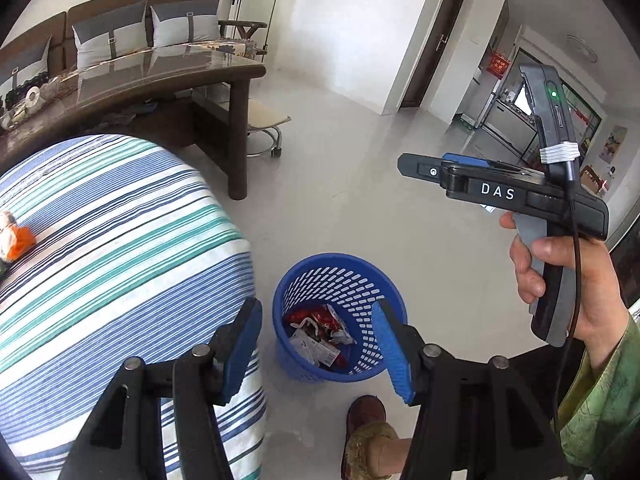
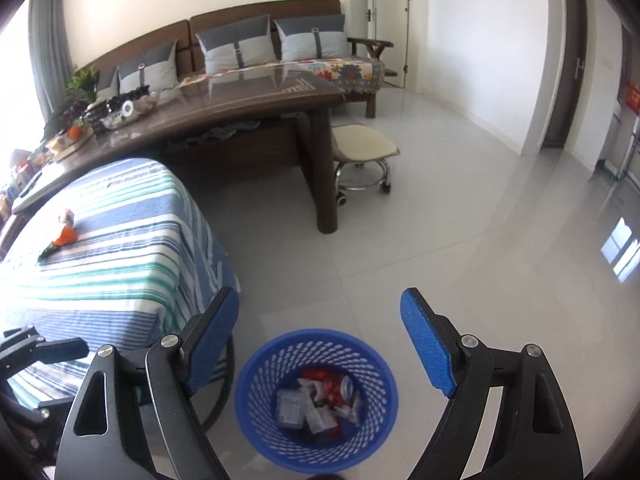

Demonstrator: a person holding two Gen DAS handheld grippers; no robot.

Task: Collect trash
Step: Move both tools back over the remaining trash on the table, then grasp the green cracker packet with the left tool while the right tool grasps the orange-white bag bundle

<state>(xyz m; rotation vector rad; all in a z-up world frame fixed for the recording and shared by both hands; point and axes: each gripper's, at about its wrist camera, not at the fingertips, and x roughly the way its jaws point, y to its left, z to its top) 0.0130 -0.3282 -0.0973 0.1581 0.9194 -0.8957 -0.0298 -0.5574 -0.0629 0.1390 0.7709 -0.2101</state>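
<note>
A blue mesh trash basket (image 1: 308,280) stands on the floor beside a striped table; it also shows in the right wrist view (image 2: 256,364). It holds several crumpled wrappers (image 1: 320,332) (image 2: 316,404). An orange and white piece of trash (image 1: 14,240) (image 2: 66,232) lies on the striped cloth. My left gripper (image 1: 318,344) is open and empty above the basket. My right gripper (image 2: 320,344) is open and empty, also above the basket; its body shows in the left wrist view (image 1: 500,192), held in a hand.
The striped-cloth table (image 1: 120,240) (image 2: 120,232) is left of the basket. A dark coffee table (image 2: 240,112) with clutter, a small wheeled stool (image 2: 364,148) and a sofa (image 2: 280,40) stand behind. My foot in a slipper (image 1: 366,420) is near the basket.
</note>
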